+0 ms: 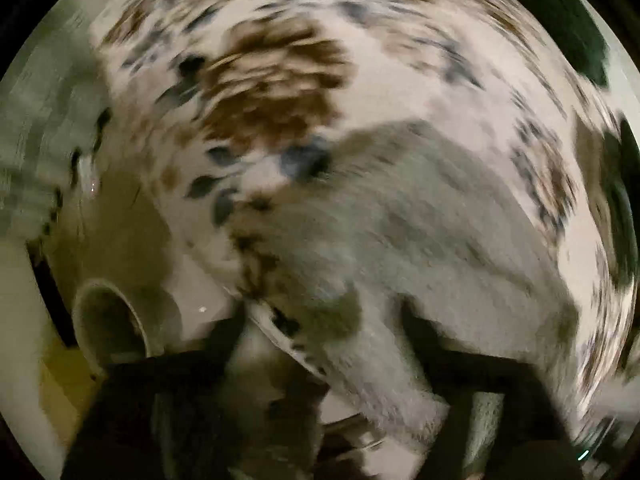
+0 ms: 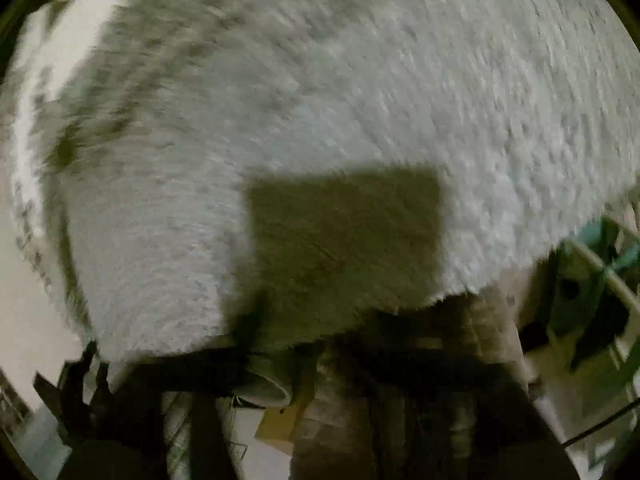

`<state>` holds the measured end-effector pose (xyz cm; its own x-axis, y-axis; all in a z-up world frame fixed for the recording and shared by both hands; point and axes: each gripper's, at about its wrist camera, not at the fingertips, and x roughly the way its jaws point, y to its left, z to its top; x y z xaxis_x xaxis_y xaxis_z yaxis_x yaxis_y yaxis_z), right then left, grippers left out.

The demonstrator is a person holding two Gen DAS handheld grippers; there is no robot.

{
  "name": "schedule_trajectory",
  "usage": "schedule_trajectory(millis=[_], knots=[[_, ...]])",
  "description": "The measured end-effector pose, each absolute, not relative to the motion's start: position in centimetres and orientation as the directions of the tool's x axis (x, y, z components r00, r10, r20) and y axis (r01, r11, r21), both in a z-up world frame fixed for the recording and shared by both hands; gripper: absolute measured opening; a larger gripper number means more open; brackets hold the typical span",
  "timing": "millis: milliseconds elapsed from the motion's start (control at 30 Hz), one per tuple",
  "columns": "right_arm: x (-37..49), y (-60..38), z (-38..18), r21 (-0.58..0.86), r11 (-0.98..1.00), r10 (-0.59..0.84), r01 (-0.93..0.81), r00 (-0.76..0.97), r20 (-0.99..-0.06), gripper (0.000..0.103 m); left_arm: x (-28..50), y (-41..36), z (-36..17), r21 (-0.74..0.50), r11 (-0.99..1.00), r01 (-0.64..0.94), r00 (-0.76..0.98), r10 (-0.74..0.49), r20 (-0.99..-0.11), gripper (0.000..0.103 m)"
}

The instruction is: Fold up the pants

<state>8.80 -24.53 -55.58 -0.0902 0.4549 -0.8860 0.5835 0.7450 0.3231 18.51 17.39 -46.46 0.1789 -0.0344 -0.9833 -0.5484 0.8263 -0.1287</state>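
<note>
Fuzzy grey pants [image 2: 320,100] on patterned sheet [image 1: 380,80]

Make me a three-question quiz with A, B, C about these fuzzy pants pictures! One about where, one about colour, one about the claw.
1. Where do the fluffy grey pants lie?
A. on the spotted cloth
B. in a basket
C. on a hanger

2. What colour are the cloth's spots?
A. red and yellow
B. brown and dark bluish
C. pink

3. How is the left claw?
A. shut tight
B. out of view
C. open

Answers: 1 A, the spotted cloth shows around the pants; 2 B, brown patches and dark flecks sit on white; 3 C, its two dark fingers stand far apart.
</note>
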Motion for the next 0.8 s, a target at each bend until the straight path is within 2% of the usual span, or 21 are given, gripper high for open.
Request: schedule_trajectory(millis=[100,167,400,500,600,800], knots=[[7.5,-26.5,-53.7,0.397,0.719,0.470,0.571,0.020,-0.882,0.087,18.4,12.8,-44.8,-0.096,0.893,-0.440,0.175,-0.019,-0.984,0.092],[6.3,-29.0,-52.4,0.421,0.700,0.457,0.577,0.091,-0.885,0.087,18.2,9.0,-44.0,-0.118,0.921,-0.373,0.177,-0.054,-0.983,0.092],[-0.2,-46.0,-51.6,0.373,0.543,0.260,0.753,0.272,-0.927,0.087,17.1,-7.0,-44.8,-0.225,0.960,-0.170,0.155,-0.199,-0.968,0.092],[-2.6,-53.4,-52.3,0.385,0.473,0.170,0.793,0.346,-0.923,0.087,17.2,-15.2,-46.0,-0.234,0.971,-0.046,0.138,-0.226,-0.964,0.092],[-4.7,-60.1,-54.6,0.435,0.379,0.142,0.816,0.413,-0.899,0.087,17.0,-21.6,-48.0,-0.239,0.970,0.040,0.096,-0.242,-0.966,0.092],[-6.5,-67.3,-61.4,0.568,0.213,0.219,0.795,0.528,-0.821,0.087,16.2,-31.3,-53.1,-0.199,0.966,0.167,-0.010,-0.201,-0.980,0.092]])
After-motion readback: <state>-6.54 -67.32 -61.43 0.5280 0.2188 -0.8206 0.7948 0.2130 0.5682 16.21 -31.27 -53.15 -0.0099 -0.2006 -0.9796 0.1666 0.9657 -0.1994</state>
